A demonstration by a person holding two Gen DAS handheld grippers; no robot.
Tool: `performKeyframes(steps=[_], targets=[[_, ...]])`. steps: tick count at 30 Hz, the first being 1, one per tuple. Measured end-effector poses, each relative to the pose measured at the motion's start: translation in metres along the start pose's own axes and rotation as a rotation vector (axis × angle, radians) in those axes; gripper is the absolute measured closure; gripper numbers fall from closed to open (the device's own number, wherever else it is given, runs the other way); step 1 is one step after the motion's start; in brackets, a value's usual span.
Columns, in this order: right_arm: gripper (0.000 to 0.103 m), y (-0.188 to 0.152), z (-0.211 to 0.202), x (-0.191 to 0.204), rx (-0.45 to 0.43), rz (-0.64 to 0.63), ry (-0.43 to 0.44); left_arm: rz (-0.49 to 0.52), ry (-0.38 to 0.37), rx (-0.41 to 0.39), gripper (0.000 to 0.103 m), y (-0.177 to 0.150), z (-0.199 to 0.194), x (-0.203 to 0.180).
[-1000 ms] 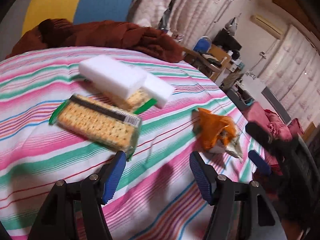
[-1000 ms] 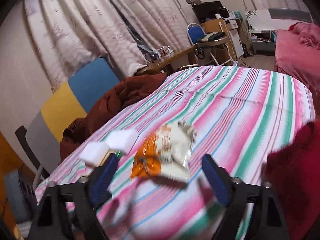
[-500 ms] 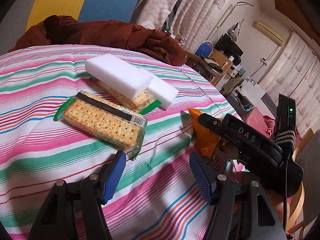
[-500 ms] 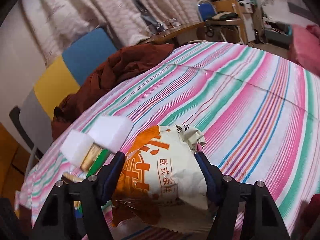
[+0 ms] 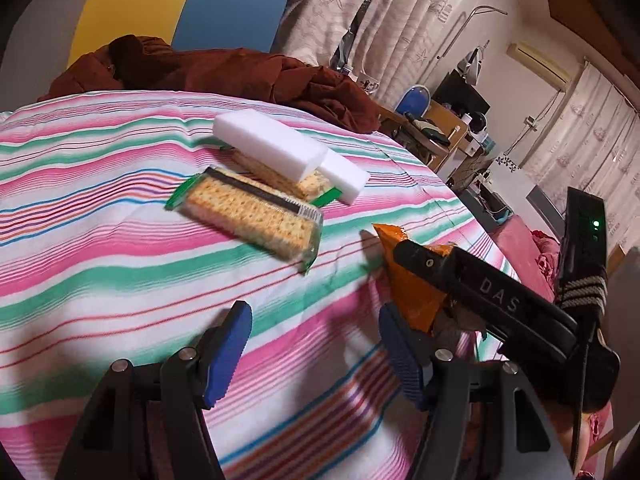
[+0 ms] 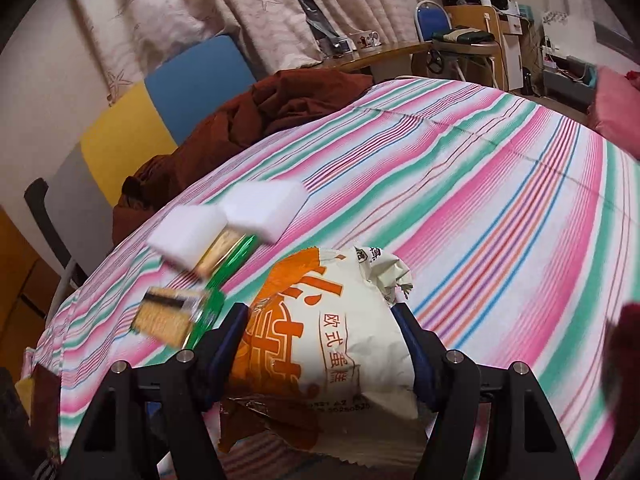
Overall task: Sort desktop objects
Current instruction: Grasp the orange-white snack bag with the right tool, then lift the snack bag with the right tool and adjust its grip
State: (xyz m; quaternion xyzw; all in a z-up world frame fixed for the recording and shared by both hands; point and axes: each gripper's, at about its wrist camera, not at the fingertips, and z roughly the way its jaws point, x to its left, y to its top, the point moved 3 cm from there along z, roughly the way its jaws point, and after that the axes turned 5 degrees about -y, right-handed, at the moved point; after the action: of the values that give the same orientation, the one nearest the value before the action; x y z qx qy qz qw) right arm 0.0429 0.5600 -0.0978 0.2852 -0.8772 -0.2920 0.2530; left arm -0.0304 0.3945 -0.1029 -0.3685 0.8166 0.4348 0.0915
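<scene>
An orange and white snack bag (image 6: pixel 332 344) sits between the fingers of my right gripper (image 6: pixel 320 332), which press its sides; it looks lifted off the striped cloth. In the left wrist view the right gripper (image 5: pixel 416 276) holds the bag (image 5: pixel 412 292) at the right. My left gripper (image 5: pixel 316 344) is open and empty above the cloth. A cracker pack (image 5: pixel 252 216) lies ahead of it, with a second cracker pack (image 5: pixel 280 178) under a white sponge block (image 5: pixel 268 146); another white block (image 5: pixel 344 178) lies beside them.
The table is covered by a pink, green and white striped cloth (image 5: pixel 100 264). A brown garment (image 5: pixel 240 76) lies at the far edge against a yellow and blue chair back (image 5: pixel 180 12). A desk and a blue chair (image 6: pixel 432 16) stand beyond the table.
My right gripper came down around the snack bag and closed on its sides. My left gripper stayed open and shifted slightly left, away from the crackers.
</scene>
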Motion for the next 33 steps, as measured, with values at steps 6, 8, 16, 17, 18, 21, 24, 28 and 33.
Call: performKeyframes(steps=[6,8,16,17,18,21,24,28,33], targets=[[0.031,-0.028,-0.017,0.021,-0.006,-0.023,0.056,0.033,0.0,-0.01,0.036,-0.016,-0.023,0.008],[0.031,-0.036,-0.021,0.03,0.006,-0.034,0.079,0.069,0.01,-0.008,0.036,-0.022,-0.03,0.008],[0.027,-0.058,-0.03,0.06,0.064,-0.06,0.171,0.103,-0.001,-0.027,0.036,-0.04,-0.057,0.017],[0.026,-0.06,-0.032,0.061,0.072,-0.055,0.185,0.086,-0.019,-0.031,0.036,-0.04,-0.059,0.02],[0.024,-0.062,-0.033,0.062,0.084,-0.047,0.207,0.068,-0.038,-0.034,0.036,-0.041,-0.062,0.023],[0.024,-0.067,-0.039,0.06,0.108,-0.012,0.269,0.023,-0.086,-0.045,0.036,-0.042,-0.068,0.03],[0.024,-0.07,-0.046,0.049,0.106,0.041,0.3,0.004,-0.122,-0.049,0.035,-0.045,-0.073,0.031],[0.026,-0.072,-0.054,0.033,0.089,0.1,0.311,0.06,-0.194,-0.039,0.035,-0.049,-0.078,0.018],[0.026,-0.067,-0.053,0.024,0.103,0.13,0.335,0.173,-0.228,-0.029,0.035,-0.055,-0.077,-0.006]])
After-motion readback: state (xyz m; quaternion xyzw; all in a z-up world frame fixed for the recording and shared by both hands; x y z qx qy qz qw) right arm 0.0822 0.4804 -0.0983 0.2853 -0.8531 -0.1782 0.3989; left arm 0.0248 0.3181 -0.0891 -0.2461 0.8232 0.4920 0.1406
